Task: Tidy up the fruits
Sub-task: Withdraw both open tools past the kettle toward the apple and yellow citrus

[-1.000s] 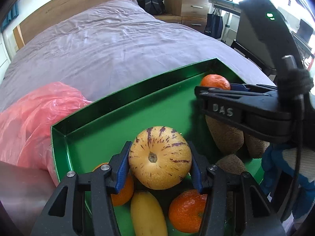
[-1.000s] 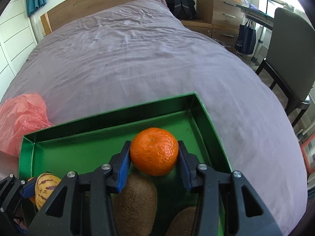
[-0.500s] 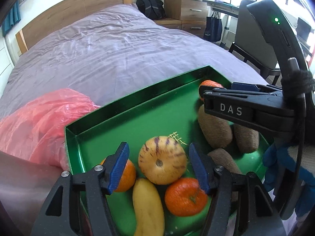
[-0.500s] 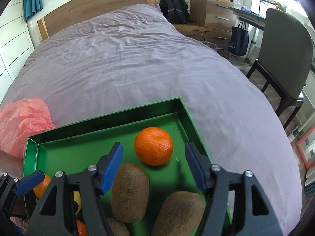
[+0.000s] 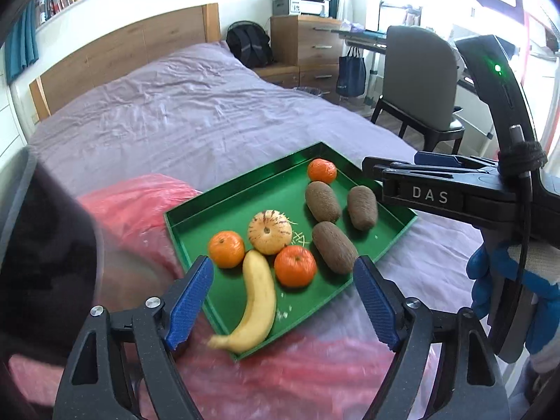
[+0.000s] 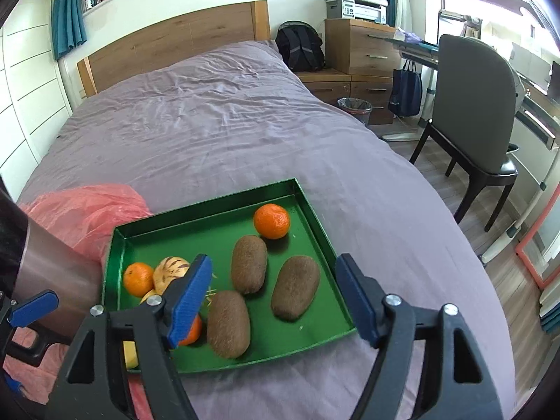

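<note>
Both claws released and lifted clear since a second ago: left claw [image 5: 281, 301] opening with nothing gripped, striped melon [image 5: 269, 226] now ahead on the green tray [image 5: 395, 234]; right claw [image 6: 273, 297] opening wider, equally empty, mandarin [image 6: 271, 221] left ahead in the tray's far corner beyond three kiwis [image 6: 248, 268]. Fruit all laid out on the bed-borne tray; sorting apparently near done.

The right tongs [image 6: 273, 294], jaws opening and empty, hang above a green tray [image 6: 316, 222] on the bed [image 6: 227, 133], holding three kiwis [image 6: 249, 268] and a mandarin [image 6: 272, 221].
</note>
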`<state>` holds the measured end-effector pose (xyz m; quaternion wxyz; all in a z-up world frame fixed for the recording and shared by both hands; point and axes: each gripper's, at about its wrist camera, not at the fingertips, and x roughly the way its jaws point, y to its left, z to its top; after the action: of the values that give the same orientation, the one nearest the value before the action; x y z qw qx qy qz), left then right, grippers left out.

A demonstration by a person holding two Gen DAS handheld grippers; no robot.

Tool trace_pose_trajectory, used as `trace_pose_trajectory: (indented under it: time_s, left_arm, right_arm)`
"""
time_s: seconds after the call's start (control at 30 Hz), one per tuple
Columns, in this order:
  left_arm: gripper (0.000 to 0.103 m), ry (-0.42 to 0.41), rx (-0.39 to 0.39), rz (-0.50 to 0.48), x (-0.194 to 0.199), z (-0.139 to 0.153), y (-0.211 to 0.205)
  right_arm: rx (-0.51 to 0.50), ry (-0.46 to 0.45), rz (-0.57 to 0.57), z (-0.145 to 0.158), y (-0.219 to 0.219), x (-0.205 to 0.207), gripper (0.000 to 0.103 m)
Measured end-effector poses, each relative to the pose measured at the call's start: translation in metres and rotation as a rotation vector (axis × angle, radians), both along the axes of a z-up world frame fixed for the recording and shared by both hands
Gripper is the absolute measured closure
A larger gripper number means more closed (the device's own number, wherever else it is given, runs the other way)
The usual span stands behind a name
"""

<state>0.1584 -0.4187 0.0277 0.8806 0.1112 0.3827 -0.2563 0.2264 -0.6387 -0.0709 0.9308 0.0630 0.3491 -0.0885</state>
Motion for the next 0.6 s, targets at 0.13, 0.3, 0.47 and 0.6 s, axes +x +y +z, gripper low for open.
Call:
trace_pose_trajectory:
  time_s: [0.13,0.3,0.47,0.6]
  left_arm:
    - [0.023,-0.033,-0.018,0.007,-0.029,0.023,0.037]
    - [0.023,-0.086,-0.019,0.076,-0.069,0.043,0.103]
    - [0.015,-0.147,-0.010,0.160,-0.108,0.056,0.176]
    - [0.015,-0.159,-0.032,0.238,-0.138,0.062,0.239]
  right_arm:
    - [0.032,-0.063,0.009,0.023,0.022,-0.044,0.000]
    - [0.044,-0.135,0.044,0.046,0.060,-0.094,0.000]
    - [0.026,-0.192,0.101,0.061,0.106,-0.141,0.000]
    - [0.021,-0.219,0.153,0.064,0.143,-0.173,0.000]
